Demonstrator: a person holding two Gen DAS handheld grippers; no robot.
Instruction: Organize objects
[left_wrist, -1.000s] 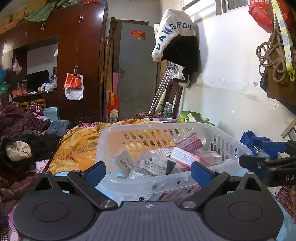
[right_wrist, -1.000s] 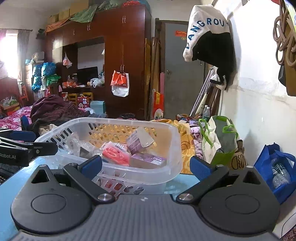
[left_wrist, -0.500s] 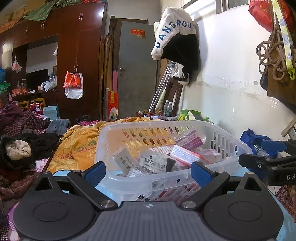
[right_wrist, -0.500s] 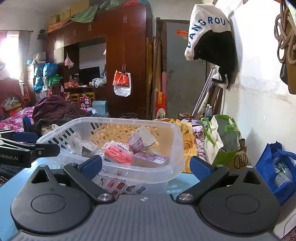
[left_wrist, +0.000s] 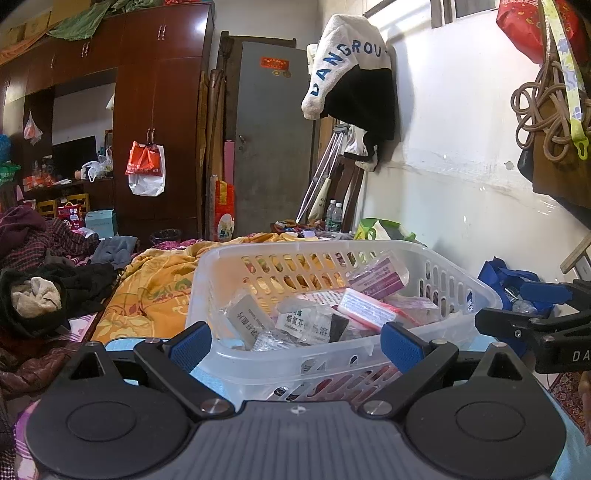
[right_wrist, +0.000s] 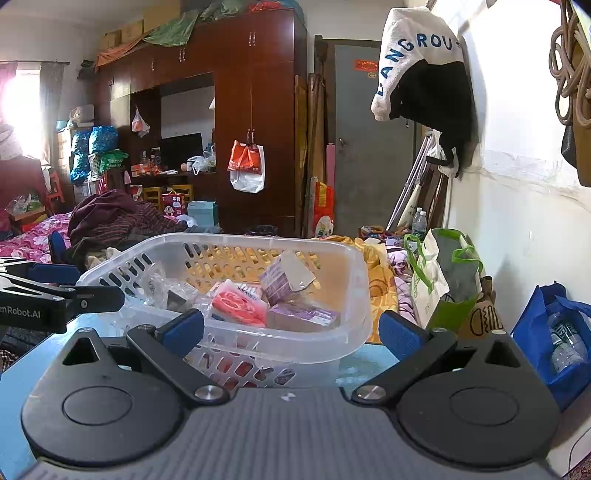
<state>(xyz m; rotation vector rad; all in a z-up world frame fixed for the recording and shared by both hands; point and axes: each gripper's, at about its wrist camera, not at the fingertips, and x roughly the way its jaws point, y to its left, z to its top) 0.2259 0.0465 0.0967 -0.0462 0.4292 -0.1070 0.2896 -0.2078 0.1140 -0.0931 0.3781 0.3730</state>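
Note:
A clear white slotted basket (left_wrist: 207, 273) (right_wrist: 354, 280) stands on a light blue table (right_wrist: 365, 360), filled with several medicine boxes and packets. Among them are a purple box (left_wrist: 378, 278) (right_wrist: 284, 282), a pink-red packet (left_wrist: 365, 308) (right_wrist: 240, 302) and a grey box with printed characters (left_wrist: 245, 325). My left gripper (left_wrist: 295, 345) is open just short of the basket's near wall, nothing between its blue pads. My right gripper (right_wrist: 291, 332) is open too, facing the basket's right end. Each gripper shows at the edge of the other's view.
An orange-yellow blanket (left_wrist: 147, 295) and heaps of clothes (left_wrist: 44, 291) lie on a bed beyond the table. A green-handled bag (right_wrist: 447, 284) and a blue bag with bottles (right_wrist: 554, 332) stand against the white wall on the right. Dark wardrobes and a grey door fill the back.
Both grippers have risen slightly, so the basket sits a little lower in each view. Both stay open and the basket has not moved.

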